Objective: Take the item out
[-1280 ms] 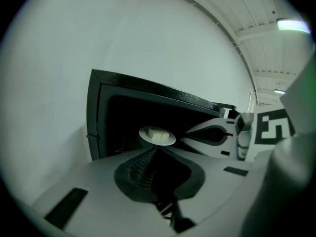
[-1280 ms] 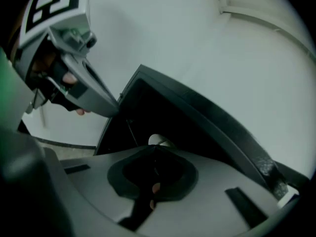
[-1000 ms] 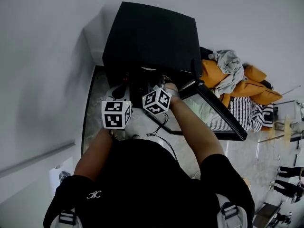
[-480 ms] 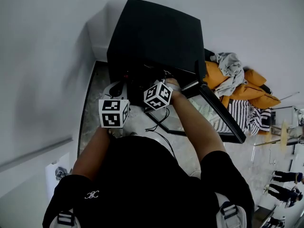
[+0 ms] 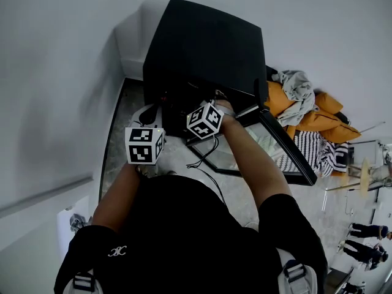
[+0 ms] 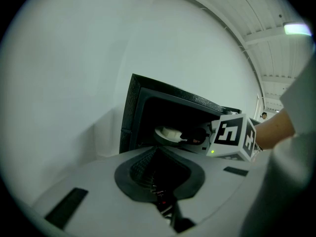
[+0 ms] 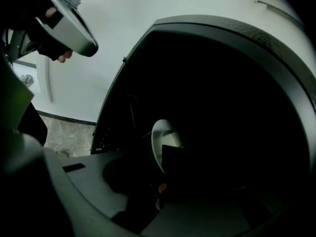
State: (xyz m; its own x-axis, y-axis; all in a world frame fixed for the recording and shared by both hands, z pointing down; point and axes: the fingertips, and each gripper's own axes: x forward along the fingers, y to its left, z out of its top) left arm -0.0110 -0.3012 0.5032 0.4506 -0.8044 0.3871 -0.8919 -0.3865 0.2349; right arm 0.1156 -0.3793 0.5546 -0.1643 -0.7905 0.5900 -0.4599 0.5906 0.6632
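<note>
A black microwave oven (image 5: 202, 41) stands on a stone counter (image 5: 120, 133) with its glass door (image 5: 269, 147) swung open to the right. Inside the dark cavity sits a white plate (image 6: 167, 132), seen on edge in the right gripper view (image 7: 159, 139). My right gripper (image 5: 195, 103) reaches into the cavity and is shut on the plate's rim (image 7: 165, 174); from the left gripper view its dark fingers (image 6: 192, 135) sit on the plate's right side. My left gripper (image 5: 149, 116) hangs outside the oven's front left, shut and holding nothing (image 6: 160, 174).
A black cable (image 5: 205, 161) lies on the counter below the door. Orange cushions with grey clothes (image 5: 306, 100) and a striped cloth (image 5: 318, 147) lie to the right. The white wall is close behind and to the left. People stand far off at lower right (image 5: 361, 231).
The head view has shifted slightly. My right gripper stays inside the oven on the plate. The left gripper has drifted a little left and away from the oven front.
</note>
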